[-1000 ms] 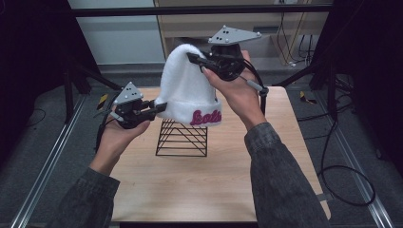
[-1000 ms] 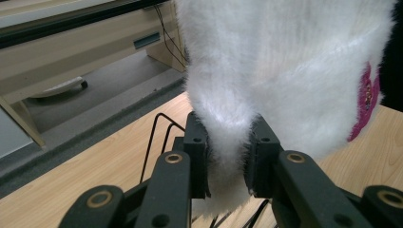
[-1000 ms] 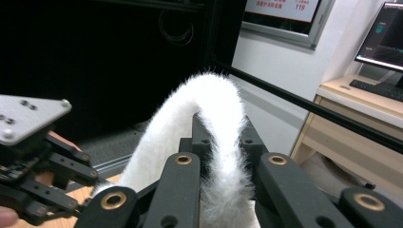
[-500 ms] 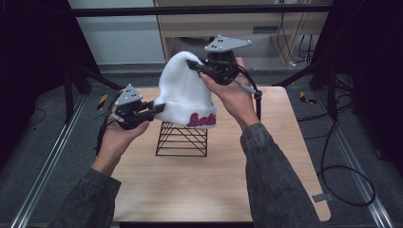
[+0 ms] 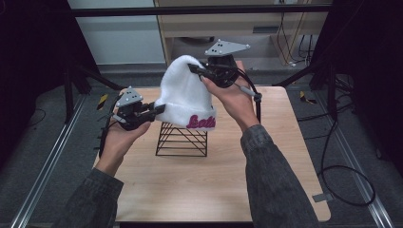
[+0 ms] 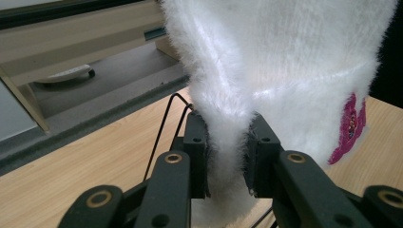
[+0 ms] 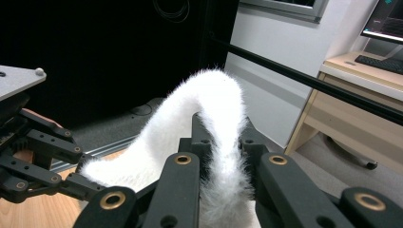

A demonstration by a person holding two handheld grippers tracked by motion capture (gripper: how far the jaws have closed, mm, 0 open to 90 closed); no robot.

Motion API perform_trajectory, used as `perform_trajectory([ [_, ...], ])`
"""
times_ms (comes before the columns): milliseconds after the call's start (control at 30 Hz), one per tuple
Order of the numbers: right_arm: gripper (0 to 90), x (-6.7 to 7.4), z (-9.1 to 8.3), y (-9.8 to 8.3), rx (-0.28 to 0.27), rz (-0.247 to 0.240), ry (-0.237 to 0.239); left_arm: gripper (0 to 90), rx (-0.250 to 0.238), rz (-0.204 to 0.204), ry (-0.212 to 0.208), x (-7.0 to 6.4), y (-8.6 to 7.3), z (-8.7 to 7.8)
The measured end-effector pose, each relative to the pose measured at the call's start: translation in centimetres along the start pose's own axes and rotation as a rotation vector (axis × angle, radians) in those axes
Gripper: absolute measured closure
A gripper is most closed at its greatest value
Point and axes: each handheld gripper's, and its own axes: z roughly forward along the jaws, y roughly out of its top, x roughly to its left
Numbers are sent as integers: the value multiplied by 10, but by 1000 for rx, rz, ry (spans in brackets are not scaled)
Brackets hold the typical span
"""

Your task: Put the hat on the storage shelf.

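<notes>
Dim, soft overhead light; dark, murky surroundings.

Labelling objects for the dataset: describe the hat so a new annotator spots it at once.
Start at the light wooden table; near its middle stands a black wire stand. Just above it hangs the hat, pinched at its lower edge by the left gripper and at its crown by the right gripper. It is the fuzzy white thing, with pink lettering on its cuff.

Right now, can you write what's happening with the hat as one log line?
hat: held above wire stand | left gripper: shut on hat's lower edge | right gripper: shut on hat's top
</notes>
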Motion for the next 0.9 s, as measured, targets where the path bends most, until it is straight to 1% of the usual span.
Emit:
perform_trajectory([
  [100,824,0,0,-2,3,0,0,737,-5,-6,11,2,-1,1],
  [200,824,0,1,-4,0,0,3,736,-23,-6,4,3,-4,3],
  [300,824,0,2,-5,-2,-3,6,736,-30,-9,15,5,-5,5],
  [433,824,0,3,-7,-6,0,14,736,-30,-20,27,9,-7,7],
  [500,824,1,4,-7,-8,-2,18,736,-28,-16,31,10,-8,7],
  [800,824,7,11,-9,-4,-12,41,743,-21,-20,64,17,-19,2],
  [900,824,8,14,-10,-2,-13,44,745,-19,-26,67,19,-22,1],
])
